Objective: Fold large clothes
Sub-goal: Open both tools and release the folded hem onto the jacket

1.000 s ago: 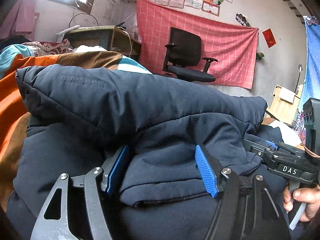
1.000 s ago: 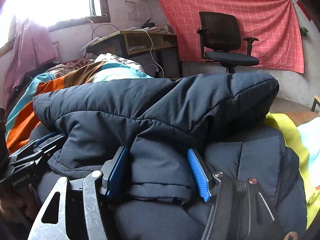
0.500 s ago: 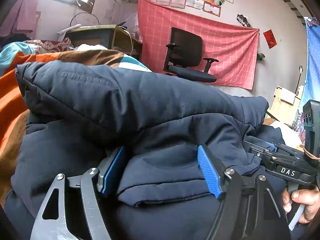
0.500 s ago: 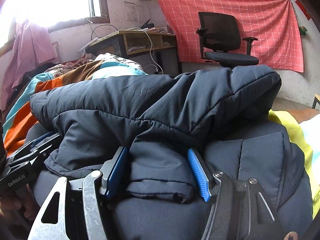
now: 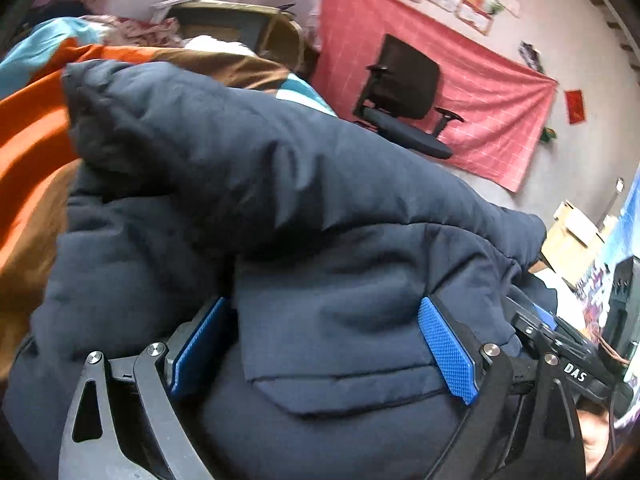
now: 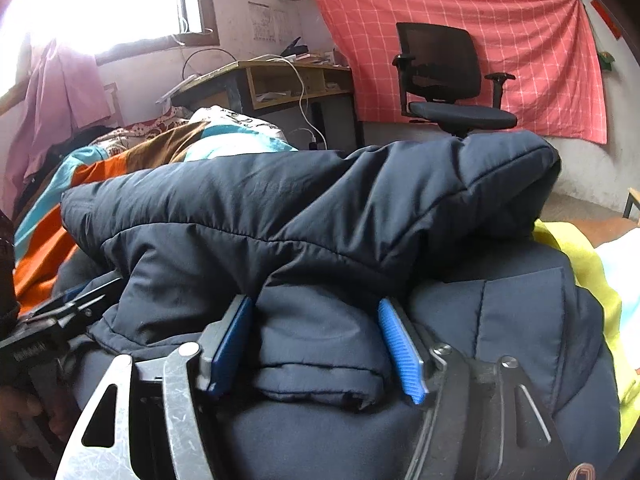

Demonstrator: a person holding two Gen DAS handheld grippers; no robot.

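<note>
Both grippers, left [image 5: 320,344] and right [image 6: 316,344], clamped on jacket [image 6: 304,216] hem; left view newly tilted, fold nearly laid.

Bright window [image 6: 100,0], cluttered wooden desk [image 6: 280,80], black office chair [image 6: 448,80], red checked cloth [image 6: 520,40] on pale wall

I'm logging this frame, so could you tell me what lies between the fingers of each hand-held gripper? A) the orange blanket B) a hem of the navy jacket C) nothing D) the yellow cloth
B: in both wrist views the blue fingers flank a bunched hem of the jacket, for the left hand-held gripper and the right hand-held gripper alike.
</note>
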